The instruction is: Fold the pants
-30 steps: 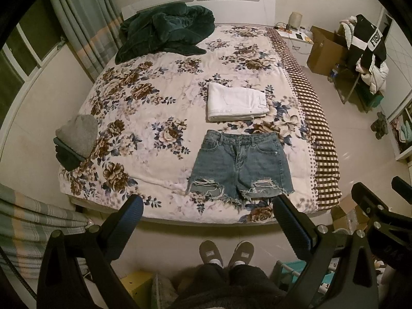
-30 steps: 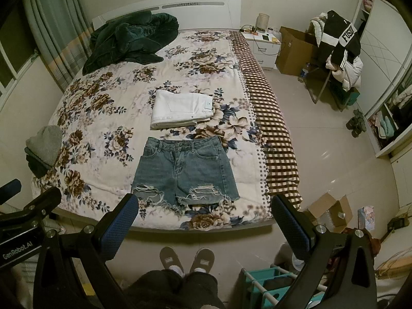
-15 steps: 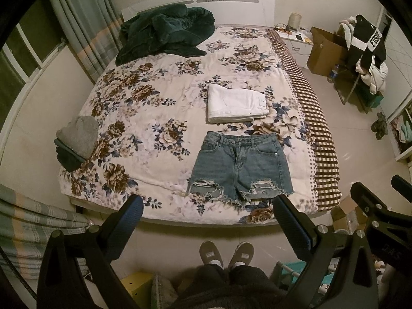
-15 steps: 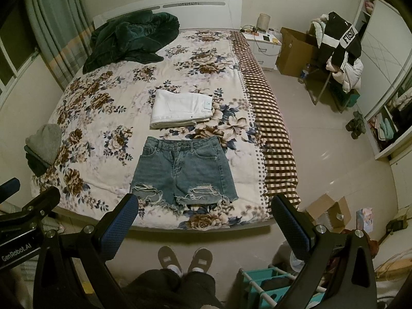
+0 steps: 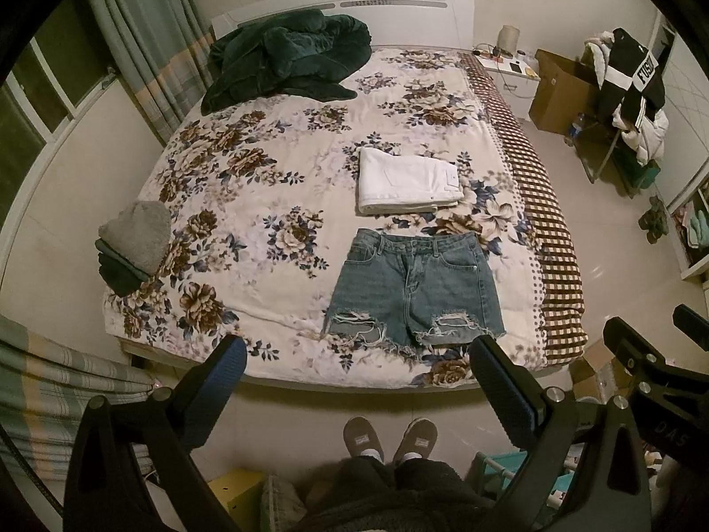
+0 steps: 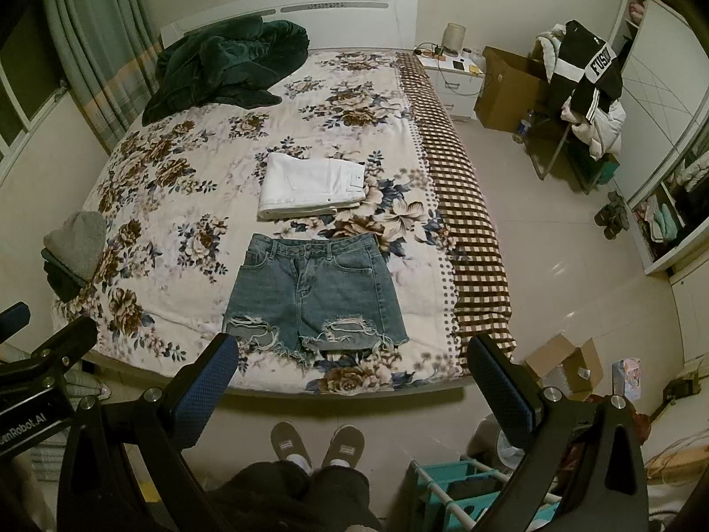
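At the foot of the bed (image 5: 283,186), both grippers hang high and empty over denim shorts (image 5: 412,288) waiting to be folded.

From where I stand, the shorts lie flat and front-up near the bed's bottom edge, waistband toward the headboard and frayed hems toward the person's slippers (image 5: 390,436), probably spread that way so either side can be lifted and laid over the other. Just beyond them sits a pair of white pants (image 5: 405,179), already folded into a neat rectangle, which suggests a finished pile is building there. The left gripper (image 5: 354,381) and right gripper (image 6: 350,381) each have their jaws spread wide, holding nothing, well above the mattress. A dark green blanket (image 5: 288,57) is heaped by the headboard, and a grey knit cap (image 5: 137,230) rests at the bed's left edge.
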`<move>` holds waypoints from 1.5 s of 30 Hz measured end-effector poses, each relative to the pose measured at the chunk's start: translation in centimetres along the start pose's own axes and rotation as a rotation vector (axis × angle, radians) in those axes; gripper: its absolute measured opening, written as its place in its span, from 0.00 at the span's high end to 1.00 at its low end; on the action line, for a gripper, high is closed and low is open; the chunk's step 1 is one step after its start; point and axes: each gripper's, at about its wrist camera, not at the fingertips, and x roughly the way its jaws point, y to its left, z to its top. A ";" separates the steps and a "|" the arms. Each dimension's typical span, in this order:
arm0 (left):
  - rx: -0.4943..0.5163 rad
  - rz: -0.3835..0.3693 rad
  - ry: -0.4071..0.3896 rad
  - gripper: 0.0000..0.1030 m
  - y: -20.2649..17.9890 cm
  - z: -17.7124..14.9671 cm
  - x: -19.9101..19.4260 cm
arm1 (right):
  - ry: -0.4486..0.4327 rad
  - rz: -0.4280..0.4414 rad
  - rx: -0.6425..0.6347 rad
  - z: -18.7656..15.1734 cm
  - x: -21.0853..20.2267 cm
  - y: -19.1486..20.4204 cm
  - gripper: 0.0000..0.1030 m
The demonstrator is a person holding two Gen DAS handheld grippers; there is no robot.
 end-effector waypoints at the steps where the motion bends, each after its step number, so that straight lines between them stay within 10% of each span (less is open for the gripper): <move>1: 0.000 -0.001 0.001 0.00 0.0 0.0 0.0 | 0.001 -0.001 -0.001 0.0 0.0 0.0 0.00; 31: -0.010 0.042 -0.040 0.00 0.6 2.4 -0.2 | 0.030 0.006 0.025 -2.8 1.7 0.0 0.00; 45: -0.062 0.180 0.092 0.00 -3.5 5.8 18.8 | 0.192 0.134 0.108 1.9 19.5 -5.5 0.00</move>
